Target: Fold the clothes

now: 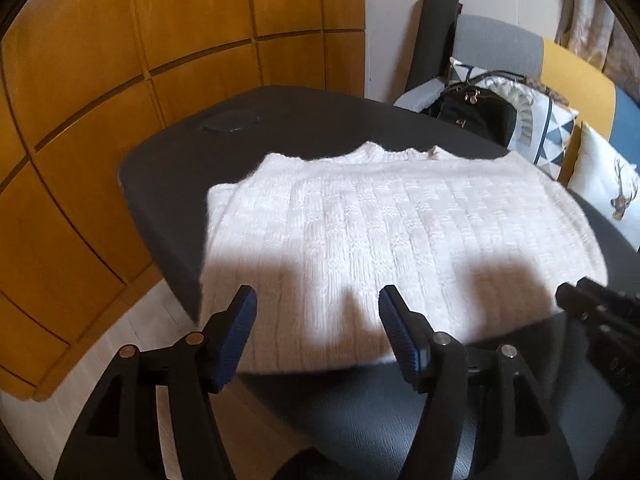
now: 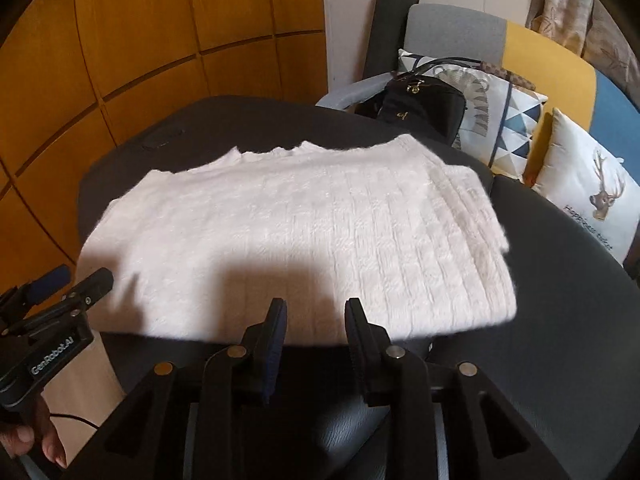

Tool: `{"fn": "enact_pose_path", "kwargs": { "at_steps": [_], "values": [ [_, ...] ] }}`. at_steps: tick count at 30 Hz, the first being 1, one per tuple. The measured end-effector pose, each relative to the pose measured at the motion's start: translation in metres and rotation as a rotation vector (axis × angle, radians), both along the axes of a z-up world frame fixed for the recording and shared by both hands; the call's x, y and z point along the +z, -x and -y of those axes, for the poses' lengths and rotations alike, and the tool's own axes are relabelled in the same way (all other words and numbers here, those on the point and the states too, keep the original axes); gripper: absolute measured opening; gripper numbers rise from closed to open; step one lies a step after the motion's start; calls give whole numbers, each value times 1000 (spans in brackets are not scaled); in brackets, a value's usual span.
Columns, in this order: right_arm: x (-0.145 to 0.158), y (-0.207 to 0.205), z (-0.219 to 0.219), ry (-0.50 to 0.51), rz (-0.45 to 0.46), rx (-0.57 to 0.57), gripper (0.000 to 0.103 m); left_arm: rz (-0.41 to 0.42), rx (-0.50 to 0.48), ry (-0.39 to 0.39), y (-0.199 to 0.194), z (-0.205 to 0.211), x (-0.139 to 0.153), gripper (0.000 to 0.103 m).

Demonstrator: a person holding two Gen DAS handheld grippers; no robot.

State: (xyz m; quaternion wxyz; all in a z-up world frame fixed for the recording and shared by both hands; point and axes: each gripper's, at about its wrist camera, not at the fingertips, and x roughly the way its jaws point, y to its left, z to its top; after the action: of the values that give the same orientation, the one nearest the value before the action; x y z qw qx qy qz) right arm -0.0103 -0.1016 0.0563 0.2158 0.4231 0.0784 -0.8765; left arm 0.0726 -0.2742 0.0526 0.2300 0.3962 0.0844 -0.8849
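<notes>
So I've got a white knit sweater point(image 1: 384, 232) lying flat and folded into a rough rectangle on the dark worktop point(image 1: 168, 184), collar edge at the far side, near edge just ahead of both claws. My left claw point(image 1: 318, 300) is spread wide, blue pads well apart, nothing between them, hanging over the near edge of the sweater without touching it as far as I can see. The right claw point(image 2: 316, 308) has a narrower gap but the pads aren't pressing on anything either, just air and sweater beneath. Both throw chunky shadows on the knit. From the right wrist view I can see the left claw off to the side with a hand point(image 2: 28, 436) gripping its handle. Behind the worktop there's wood panelling point(image 1: 120, 60), then a sofa point(image 2: 560, 80) with a black bag point(image 2: 424, 108), a patterned cushion point(image 2: 504, 116) and a cushion with a deer print point(image 2: 592, 196). Picture's a bit blurry overall.
</notes>
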Motion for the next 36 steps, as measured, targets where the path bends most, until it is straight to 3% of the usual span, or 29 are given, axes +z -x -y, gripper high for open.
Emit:
{"fn": "enact_pose_path", "kwargs": {
  "at_steps": [6,15,24,30,36],
  "values": [
    [13,-30,-3,20,-47,-5,30,-28,46,-65,-27,1,10,67],
    [27,-65,4,6,-103,11,30,-27,61,-101,-47,-5,13,67],
    [26,-82,12,11,-105,31,30,-28,90,-27,-62,-17,24,67],
    [28,-82,9,18,-111,19,30,-31,58,6,-64,-27,30,67],
    [29,-82,5,23,-112,23,30,-30,34,-10,-63,-32,32,67]
  ]
}}
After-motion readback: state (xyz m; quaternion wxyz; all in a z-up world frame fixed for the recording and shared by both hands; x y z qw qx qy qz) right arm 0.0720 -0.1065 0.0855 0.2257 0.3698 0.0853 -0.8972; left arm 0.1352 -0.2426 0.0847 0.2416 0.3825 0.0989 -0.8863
